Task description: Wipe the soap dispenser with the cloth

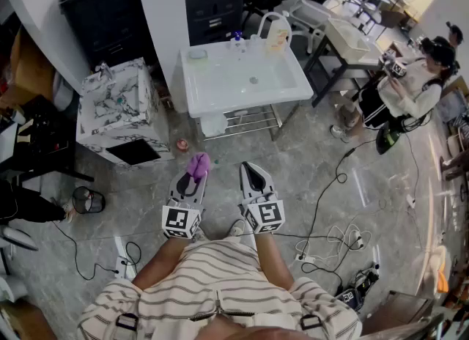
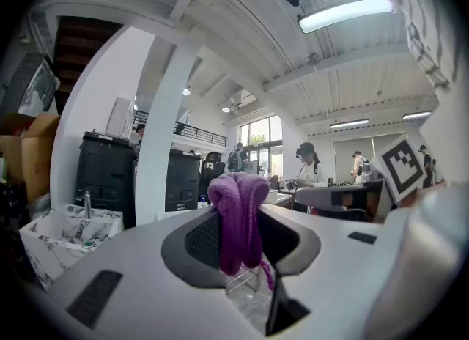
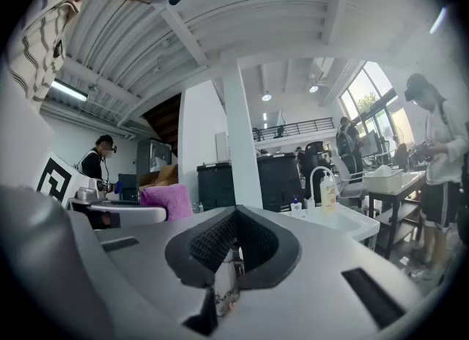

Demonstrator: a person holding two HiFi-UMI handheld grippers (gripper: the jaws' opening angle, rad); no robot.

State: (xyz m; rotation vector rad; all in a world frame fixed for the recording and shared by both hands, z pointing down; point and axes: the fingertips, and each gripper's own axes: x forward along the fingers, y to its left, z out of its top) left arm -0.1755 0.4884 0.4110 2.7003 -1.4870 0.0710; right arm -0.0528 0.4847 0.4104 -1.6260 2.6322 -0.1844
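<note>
My left gripper (image 1: 193, 176) is shut on a bunched purple cloth (image 1: 198, 161), which sticks out from between its pads (image 2: 239, 217). My right gripper (image 1: 251, 171) is beside it, shut and empty (image 3: 234, 233). Both point level toward a white sink (image 1: 242, 100) a few steps ahead across the floor. The soap dispenser (image 1: 278, 36), a pale yellow pump bottle, stands on the sink's back right corner next to the curved faucet (image 1: 265, 20). In the right gripper view the soap dispenser (image 3: 328, 190) is small and far off, with the cloth (image 3: 167, 201) at left.
A marble-patterned cabinet (image 1: 117, 111) stands left of the sink, with black cabinets (image 1: 102, 9) behind it. A small blue-capped bottle (image 1: 237, 37) sits at the sink's back edge. Cables (image 1: 330, 221) trail over the floor at right. A person (image 1: 410, 86) stands at the right by a table (image 1: 352, 38).
</note>
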